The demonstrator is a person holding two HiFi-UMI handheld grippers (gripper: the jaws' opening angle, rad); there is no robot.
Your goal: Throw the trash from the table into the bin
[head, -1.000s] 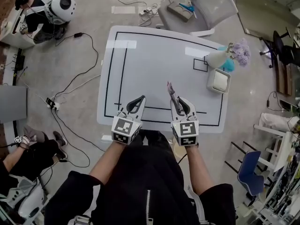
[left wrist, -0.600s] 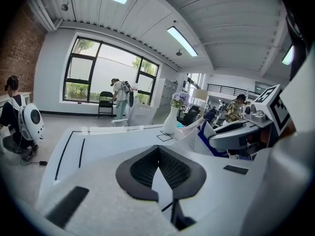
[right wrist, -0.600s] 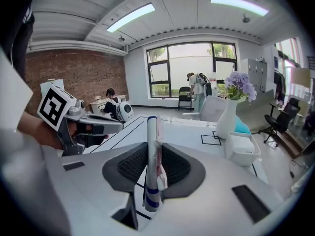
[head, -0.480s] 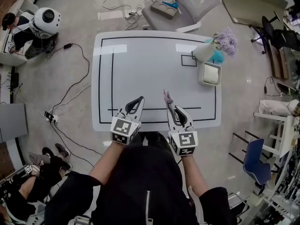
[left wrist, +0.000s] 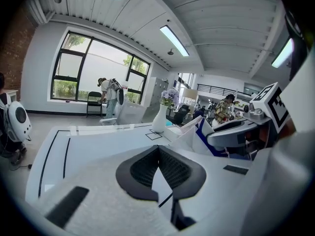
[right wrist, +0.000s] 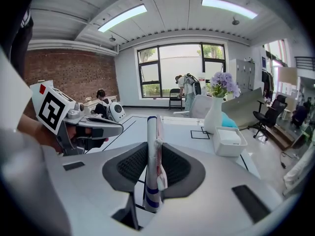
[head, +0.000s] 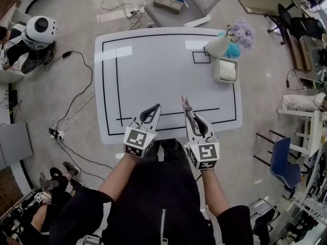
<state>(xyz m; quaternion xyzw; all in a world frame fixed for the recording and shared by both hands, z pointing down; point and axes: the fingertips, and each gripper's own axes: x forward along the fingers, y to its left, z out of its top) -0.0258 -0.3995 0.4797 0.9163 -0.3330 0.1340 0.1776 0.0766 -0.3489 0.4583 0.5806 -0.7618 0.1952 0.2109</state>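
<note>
Tabletop fills the head view's middle, with a vase and a white box crowding its upper-right corner and open surface to the left. Left gripper view: the left gripper is pressed together, holding nothing. Right gripper view: the right gripper pinches an upright wrapper over the table's near edge.

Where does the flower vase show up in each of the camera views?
Head view: vase, upper right, near the top edge.
Left gripper view: vase at the centre.
Right gripper view: vase, right of centre.
Shared landmark: the black taped square beside it.
</note>
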